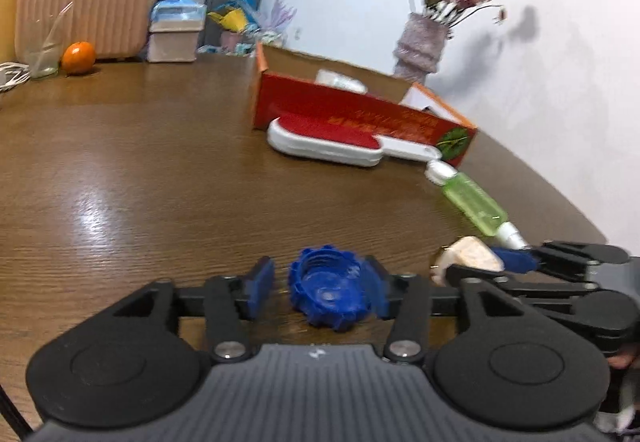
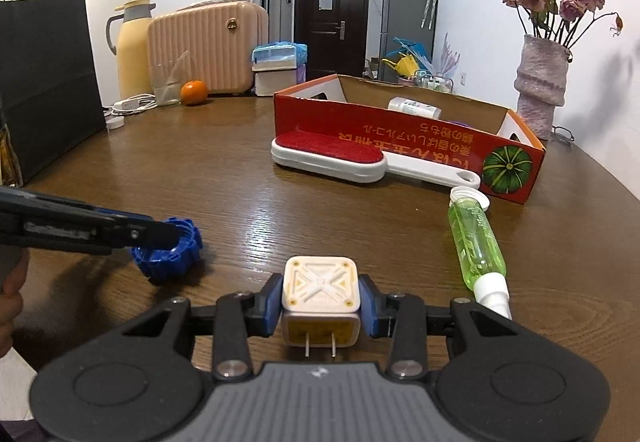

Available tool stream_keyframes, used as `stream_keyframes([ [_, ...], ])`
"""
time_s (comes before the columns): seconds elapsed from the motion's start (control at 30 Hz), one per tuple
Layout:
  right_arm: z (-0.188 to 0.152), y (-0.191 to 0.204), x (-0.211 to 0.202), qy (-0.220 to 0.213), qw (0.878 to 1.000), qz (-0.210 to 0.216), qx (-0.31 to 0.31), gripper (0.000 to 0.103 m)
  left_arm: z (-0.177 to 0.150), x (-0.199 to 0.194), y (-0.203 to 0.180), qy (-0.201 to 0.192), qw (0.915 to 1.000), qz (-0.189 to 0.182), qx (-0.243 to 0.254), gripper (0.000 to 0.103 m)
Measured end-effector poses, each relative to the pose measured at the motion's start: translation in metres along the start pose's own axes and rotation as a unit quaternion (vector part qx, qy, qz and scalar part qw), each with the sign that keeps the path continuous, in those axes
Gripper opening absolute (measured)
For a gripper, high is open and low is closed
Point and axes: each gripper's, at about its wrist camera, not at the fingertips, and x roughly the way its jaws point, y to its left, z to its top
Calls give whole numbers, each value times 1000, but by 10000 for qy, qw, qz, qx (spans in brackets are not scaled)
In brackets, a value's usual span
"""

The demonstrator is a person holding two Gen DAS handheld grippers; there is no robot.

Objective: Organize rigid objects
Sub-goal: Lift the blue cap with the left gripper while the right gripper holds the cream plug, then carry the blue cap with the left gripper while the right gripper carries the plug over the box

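A blue ridged cap [image 1: 328, 294] lies on the brown table between the pads of my left gripper [image 1: 320, 284]. The jaws stand open, with a gap between the left pad and the cap. In the right wrist view that cap [image 2: 176, 254] sits at the left under the left gripper's fingers [image 2: 160, 234]. My right gripper [image 2: 320, 302] is shut on a white cube-shaped plug adapter [image 2: 320, 284], prongs toward the camera. A green spray bottle [image 2: 476, 242] and a white lint brush with a red pad [image 2: 328, 154] lie before the red cardboard box [image 2: 400, 146].
A white bottle [image 2: 414, 107] lies inside the box. A vase of dried roses [image 2: 540, 86] stands behind it on the right. An orange [image 2: 194, 92], a glass, a pink case [image 2: 208, 46], a yellow flask and a black paper bag [image 2: 48, 82] line the far left.
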Motion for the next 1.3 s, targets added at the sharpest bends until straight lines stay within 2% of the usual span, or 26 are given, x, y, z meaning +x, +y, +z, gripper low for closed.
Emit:
stream_keyframes([
  [0.07,-1,0,2,15,10000,-13,4,38,-1,-3,-7,-36,9999,-86,99,66],
  [0.17,-2,0,5,41,10000,-9,33,38,-3,2,-17,26,9995,-91,292,67],
  [0.3,-2,-3,6,71,9999,54,63,38,-4,15,-19,196,9990,206,342,65],
  [0.37,-3,-4,6,65,9999,77,65,38,-5,17,-17,198,9989,224,356,65],
  [0.53,-4,-5,9,76,9999,117,87,38,-7,17,-16,174,9988,224,395,57],
  [0.73,-5,-5,9,51,9999,86,129,38,-9,13,-19,166,9985,273,448,56],
  [0.87,-6,-2,0,-14,9999,53,96,38,-10,1,-22,31,9987,342,379,56],
  [1.03,-10,-1,-18,-233,9996,-15,168,38,-10,-20,-33,-209,9976,388,526,56],
  [1.3,-17,-3,-35,-444,9986,-86,271,38,-12,-39,-43,-392,9967,416,579,56],
])
